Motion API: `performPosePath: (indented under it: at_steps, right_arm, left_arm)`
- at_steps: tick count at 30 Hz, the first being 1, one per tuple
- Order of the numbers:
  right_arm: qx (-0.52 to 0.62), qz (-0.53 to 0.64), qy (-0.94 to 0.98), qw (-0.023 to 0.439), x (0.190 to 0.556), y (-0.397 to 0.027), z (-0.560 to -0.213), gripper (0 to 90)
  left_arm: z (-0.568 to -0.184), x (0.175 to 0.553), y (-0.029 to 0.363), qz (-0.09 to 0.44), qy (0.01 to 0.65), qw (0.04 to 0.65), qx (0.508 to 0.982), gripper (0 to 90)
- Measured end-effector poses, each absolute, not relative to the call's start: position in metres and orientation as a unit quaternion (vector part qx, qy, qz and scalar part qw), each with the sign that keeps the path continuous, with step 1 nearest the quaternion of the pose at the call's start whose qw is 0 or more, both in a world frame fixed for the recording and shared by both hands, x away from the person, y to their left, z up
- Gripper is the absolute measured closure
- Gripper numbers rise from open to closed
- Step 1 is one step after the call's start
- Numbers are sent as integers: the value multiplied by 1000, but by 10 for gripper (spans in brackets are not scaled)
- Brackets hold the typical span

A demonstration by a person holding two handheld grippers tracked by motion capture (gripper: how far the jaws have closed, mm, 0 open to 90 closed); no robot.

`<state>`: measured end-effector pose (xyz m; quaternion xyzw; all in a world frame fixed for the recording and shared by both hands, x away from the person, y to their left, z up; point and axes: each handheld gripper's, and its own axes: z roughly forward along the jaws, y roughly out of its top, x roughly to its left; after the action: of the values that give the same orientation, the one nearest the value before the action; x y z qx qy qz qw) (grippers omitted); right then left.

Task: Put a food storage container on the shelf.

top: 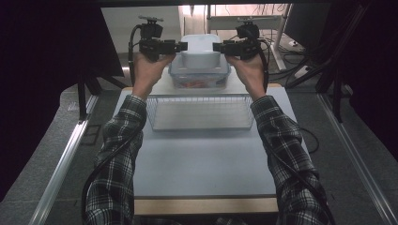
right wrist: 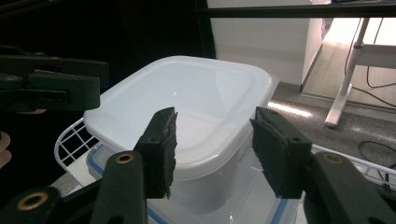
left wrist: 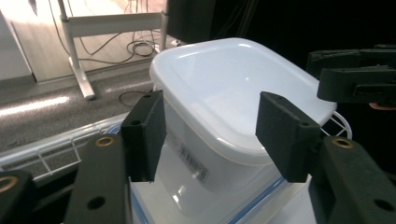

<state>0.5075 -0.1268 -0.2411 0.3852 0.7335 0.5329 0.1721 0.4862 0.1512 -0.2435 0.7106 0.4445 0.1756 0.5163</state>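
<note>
Hands hold a claw each at the far edge of the surface (top: 202, 159), one on either side of a white tub (top: 201, 49). The tub stands on the blue-rimmed lid of a clear box (top: 199, 77), which sits at the middle of the far edge, just behind a wire basket (top: 200, 112).

The left claw (top: 182, 46) points inward at the tub's left side. In the left gripper view its jaws stand apart, one at either side of the tub's near corner below the lid rim; the pads (left wrist: 144, 133) do not press on the wall, so nothing is gripped. A label with small print shows on the tub's wall between them.

The right claw (top: 217, 47) mirrors it from the other side. In the right gripper view its jaws are likewise parted, straddling the tub's near corner, with the pads (right wrist: 161, 149) clear of the plastic. The left claw appears beyond the tub at the left of that view.

The basket's white wire rim shows past the box in both gripper views.
</note>
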Motion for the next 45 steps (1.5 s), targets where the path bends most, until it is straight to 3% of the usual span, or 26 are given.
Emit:
performPosePath:
  at_steps: [11, 17, 23, 45]
  right_arm:
    - [342, 533, 762, 138, 493, -130, -240, 243]
    - [329, 529, 770, 139, 483, -132, -248, 170]
    - [315, 528, 778, 133, 471, -135, -258, 133]
    - [280, 518, 799, 119, 434, -156, -298, 74]
  left_arm:
    - [-248, 469, 155, 150, 395, 521, 742, 238]
    - [-255, 457, 159, 143, 379, 514, 756, 152]
    - [-265, 441, 160, 126, 365, 503, 774, 107]
    - [-308, 395, 157, 146, 330, 489, 794, 18]
